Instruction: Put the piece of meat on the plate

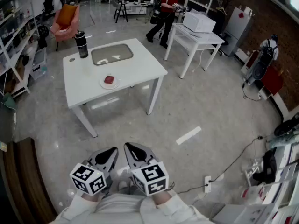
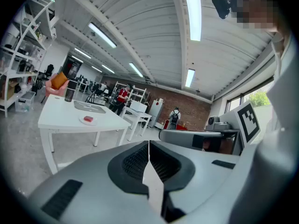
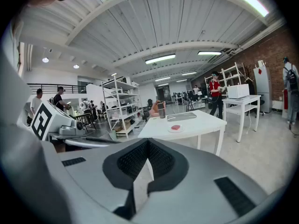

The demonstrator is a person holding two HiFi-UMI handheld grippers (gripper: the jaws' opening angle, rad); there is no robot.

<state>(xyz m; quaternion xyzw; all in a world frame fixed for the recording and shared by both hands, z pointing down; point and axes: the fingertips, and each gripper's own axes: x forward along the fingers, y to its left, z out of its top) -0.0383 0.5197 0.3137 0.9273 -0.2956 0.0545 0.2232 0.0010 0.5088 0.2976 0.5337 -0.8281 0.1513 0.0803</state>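
Observation:
The red piece of meat (image 1: 109, 80) lies on a small white plate (image 1: 103, 84) near the front edge of a white table (image 1: 135, 69), well ahead of me. The same meat (image 2: 87, 119) appears far off in the left gripper view, and in the right gripper view the meat (image 3: 175, 127) is just as distant. My left gripper (image 1: 111, 152) and right gripper (image 1: 129, 148) hang side by side close to my body, over the floor. Both are shut and hold nothing. Their jaws meet in a thin line in each gripper view.
A grey tray (image 1: 112, 54) and a dark tumbler (image 1: 81, 44) stand at the table's back. Behind are a second white table (image 1: 194, 40) with a white box, a person in a red top (image 1: 166, 10), an orange chair (image 1: 65, 17), shelving left and cables (image 1: 233, 162) right.

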